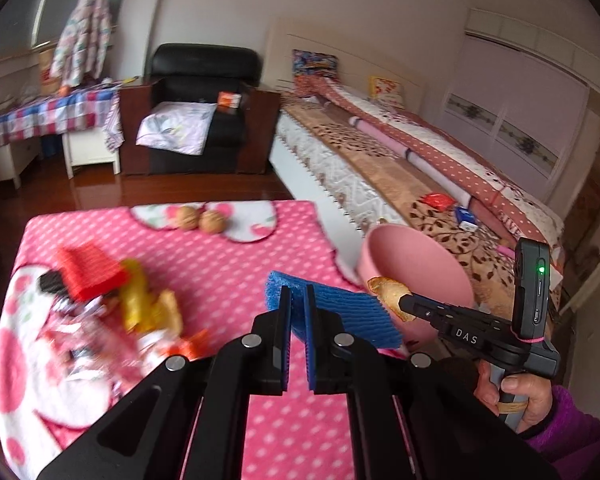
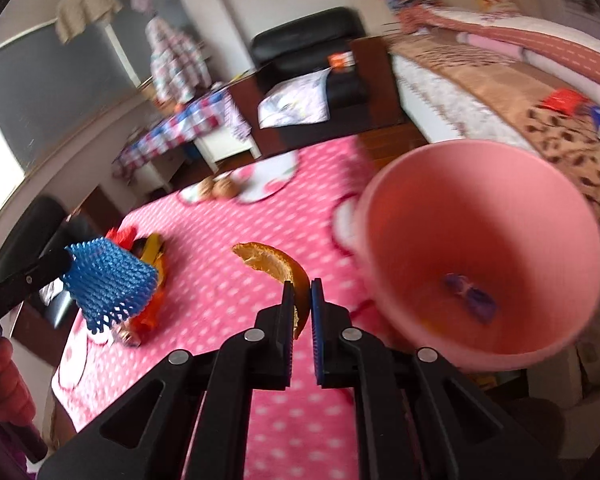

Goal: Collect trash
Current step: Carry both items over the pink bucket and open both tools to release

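Note:
My left gripper (image 1: 299, 294) is shut on a blue foam net (image 1: 340, 312), held above the pink dotted table; the net also shows at the left of the right wrist view (image 2: 108, 280). My right gripper (image 2: 300, 286) is shut on an orange peel (image 2: 268, 262); in the left wrist view the peel (image 1: 388, 292) hangs in front of the pink bin (image 1: 416, 268). The pink bin (image 2: 500, 216) stands at the table's right edge, with a purple wrapper (image 2: 470, 294) inside. A pile of trash (image 1: 112, 292) with a red foam net and yellow wrappers lies on the left of the table.
Two walnuts (image 1: 200, 220) lie at the table's far edge on the pink dotted cloth (image 1: 228, 256). A bed (image 1: 420, 168) runs along the right, a black armchair (image 1: 200, 112) stands behind, and a checked-cloth desk (image 1: 48, 116) is far left.

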`<state>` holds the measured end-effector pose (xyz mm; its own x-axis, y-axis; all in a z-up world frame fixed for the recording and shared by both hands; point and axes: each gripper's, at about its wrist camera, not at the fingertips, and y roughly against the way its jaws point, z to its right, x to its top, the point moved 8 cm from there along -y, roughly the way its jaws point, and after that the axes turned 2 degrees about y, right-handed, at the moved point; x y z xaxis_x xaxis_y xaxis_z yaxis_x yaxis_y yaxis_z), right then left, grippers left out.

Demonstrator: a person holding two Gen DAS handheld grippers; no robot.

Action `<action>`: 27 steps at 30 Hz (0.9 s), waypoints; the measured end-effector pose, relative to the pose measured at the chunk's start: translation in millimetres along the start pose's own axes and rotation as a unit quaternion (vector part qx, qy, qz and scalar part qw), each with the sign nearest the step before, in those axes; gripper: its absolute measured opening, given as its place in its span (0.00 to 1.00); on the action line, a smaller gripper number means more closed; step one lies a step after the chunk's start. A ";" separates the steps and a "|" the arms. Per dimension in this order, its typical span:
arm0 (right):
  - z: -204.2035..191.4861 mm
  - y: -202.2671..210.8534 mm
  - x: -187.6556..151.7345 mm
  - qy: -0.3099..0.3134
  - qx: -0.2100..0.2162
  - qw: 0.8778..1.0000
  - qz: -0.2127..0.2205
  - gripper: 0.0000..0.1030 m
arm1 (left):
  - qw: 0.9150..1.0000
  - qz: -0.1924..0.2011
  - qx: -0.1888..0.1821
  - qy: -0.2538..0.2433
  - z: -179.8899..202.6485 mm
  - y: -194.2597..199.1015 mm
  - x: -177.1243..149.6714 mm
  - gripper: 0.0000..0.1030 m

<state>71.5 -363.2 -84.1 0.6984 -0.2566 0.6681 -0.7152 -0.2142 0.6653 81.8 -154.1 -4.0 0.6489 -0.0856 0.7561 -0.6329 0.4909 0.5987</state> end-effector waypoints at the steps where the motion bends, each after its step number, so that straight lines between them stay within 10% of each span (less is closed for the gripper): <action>1: 9.0 3.6 1.9 -0.008 -0.008 1.000 0.005 0.08 | 1.000 0.000 -0.004 -0.005 5.4 -3.5 3.8 0.05; 27: 123.9 20.3 16.2 -0.085 -0.090 0.992 0.040 0.08 | 0.995 -0.048 -0.012 -0.085 118.9 -141.1 26.9 0.06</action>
<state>64.9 -488.4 -101.1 0.6147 -0.4244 0.6649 -0.7405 -0.0201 0.6718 138.3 -328.8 -36.7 0.6231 -0.2778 0.7312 -0.5598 0.4945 0.6649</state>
